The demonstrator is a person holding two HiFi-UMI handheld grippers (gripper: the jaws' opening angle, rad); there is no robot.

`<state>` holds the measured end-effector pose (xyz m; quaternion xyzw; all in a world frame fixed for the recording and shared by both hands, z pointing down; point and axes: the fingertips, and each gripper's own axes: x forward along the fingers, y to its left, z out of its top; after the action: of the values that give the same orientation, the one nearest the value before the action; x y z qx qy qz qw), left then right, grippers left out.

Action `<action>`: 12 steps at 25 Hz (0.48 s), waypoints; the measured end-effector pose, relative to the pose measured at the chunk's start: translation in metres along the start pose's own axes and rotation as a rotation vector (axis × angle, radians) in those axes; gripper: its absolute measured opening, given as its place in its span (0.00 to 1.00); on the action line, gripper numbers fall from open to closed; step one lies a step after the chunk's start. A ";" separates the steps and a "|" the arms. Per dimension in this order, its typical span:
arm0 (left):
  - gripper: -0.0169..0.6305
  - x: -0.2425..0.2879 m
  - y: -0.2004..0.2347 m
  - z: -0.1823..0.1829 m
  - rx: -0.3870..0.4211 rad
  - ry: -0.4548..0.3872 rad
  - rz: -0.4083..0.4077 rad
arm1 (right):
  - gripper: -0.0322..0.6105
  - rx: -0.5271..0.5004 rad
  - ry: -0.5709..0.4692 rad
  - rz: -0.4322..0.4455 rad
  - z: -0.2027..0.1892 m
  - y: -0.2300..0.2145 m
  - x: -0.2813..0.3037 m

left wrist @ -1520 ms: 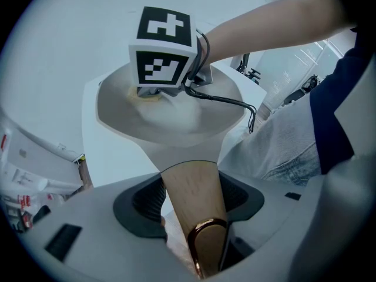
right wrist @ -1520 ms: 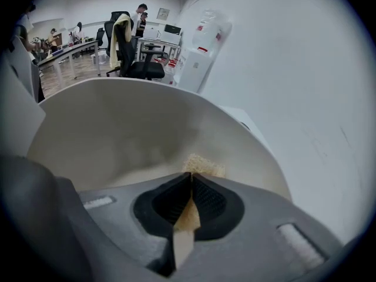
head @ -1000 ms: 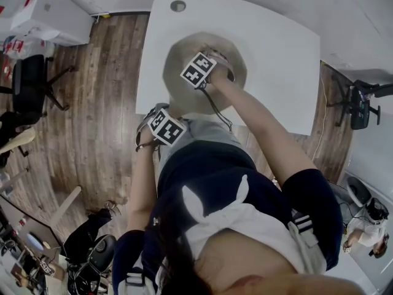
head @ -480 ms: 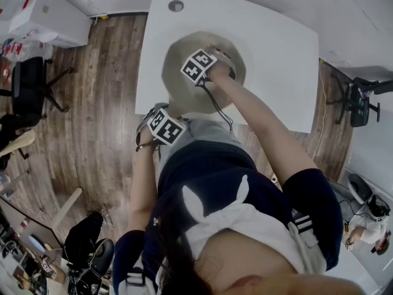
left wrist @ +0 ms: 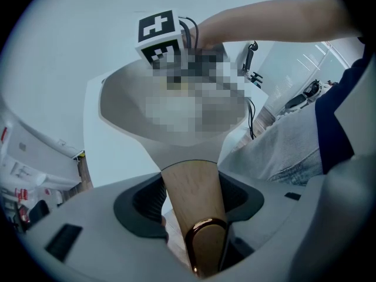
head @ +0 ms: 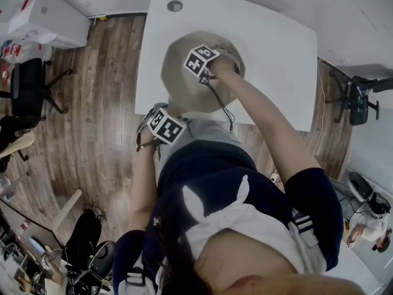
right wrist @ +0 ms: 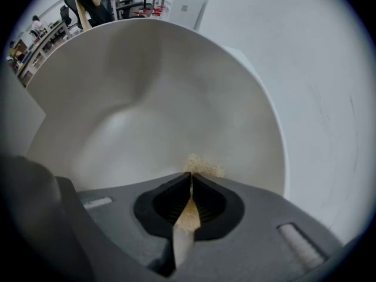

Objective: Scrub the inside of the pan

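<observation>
Near the top centre of the head view, the white counter (head: 276, 48) is carrying the round beige pan (head: 178, 78), and the right hand-held gripper (head: 204, 66) is reaching down into its bowl. Compared with a second ago, its marker cube (head: 201, 59) is sitting a little further toward the upper right of the pan, so the stroke is travelling across the inside rather than pausing. At the pan's near rim, toward the lower left, the left hand-held gripper (head: 166, 123) is staying where it was, bracing the pan at the counter's edge.

Toward the bottom centre of the left gripper view, the left jaws are clamping the pan's pale wooden handle (left wrist: 189, 198), whose copper-coloured hanging loop (left wrist: 205, 239) is showing at its near end. The pan is lying beyond, in the upper middle of the frame, with the right gripper's cube above its far side.

Low in the right gripper view, the right jaws are pinching a thin yellowish scrub pad (right wrist: 202, 165). A frayed tuft of it is poking out past the tips and appears to be meeting the pan's smooth inner wall. No dirt is showing on the pale surface ahead. Judging from this, scrubbing is well under way: the pad is sweeping new ground while the handle grip is keeping the pan from sliding, and the far wall is probably still needing passes.
</observation>
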<state>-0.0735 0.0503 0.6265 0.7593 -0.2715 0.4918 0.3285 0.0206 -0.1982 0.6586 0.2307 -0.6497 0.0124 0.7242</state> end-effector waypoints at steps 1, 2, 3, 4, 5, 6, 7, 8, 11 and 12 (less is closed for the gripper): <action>0.42 0.000 -0.001 0.000 -0.002 0.000 -0.001 | 0.06 -0.002 0.019 0.010 -0.004 0.001 0.001; 0.42 0.001 -0.002 0.000 -0.003 0.000 -0.001 | 0.06 -0.005 0.038 0.020 -0.008 0.002 0.001; 0.42 0.001 -0.003 0.000 -0.004 -0.001 -0.002 | 0.06 -0.007 0.055 0.030 -0.012 0.002 0.002; 0.42 0.001 -0.004 0.001 -0.005 -0.001 -0.002 | 0.06 -0.009 0.070 0.039 -0.016 0.002 0.002; 0.42 0.001 -0.004 0.001 -0.006 -0.002 -0.003 | 0.06 -0.009 0.084 0.049 -0.019 0.002 0.002; 0.42 0.001 -0.003 0.002 -0.007 -0.002 -0.003 | 0.06 -0.006 0.096 0.059 -0.021 0.003 0.002; 0.42 0.000 -0.003 0.002 -0.007 -0.002 -0.003 | 0.06 -0.002 0.108 0.069 -0.024 0.003 0.002; 0.42 0.000 -0.003 0.001 -0.006 -0.002 -0.002 | 0.06 0.003 0.118 0.080 -0.027 0.005 0.002; 0.42 0.000 -0.004 0.001 -0.002 0.001 0.000 | 0.06 0.019 0.145 0.111 -0.037 0.008 0.003; 0.42 0.000 -0.004 0.000 -0.001 0.001 0.000 | 0.06 0.024 0.153 0.119 -0.039 0.009 0.003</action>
<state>-0.0702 0.0525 0.6255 0.7588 -0.2716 0.4922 0.3289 0.0546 -0.1771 0.6622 0.1990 -0.6050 0.0807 0.7668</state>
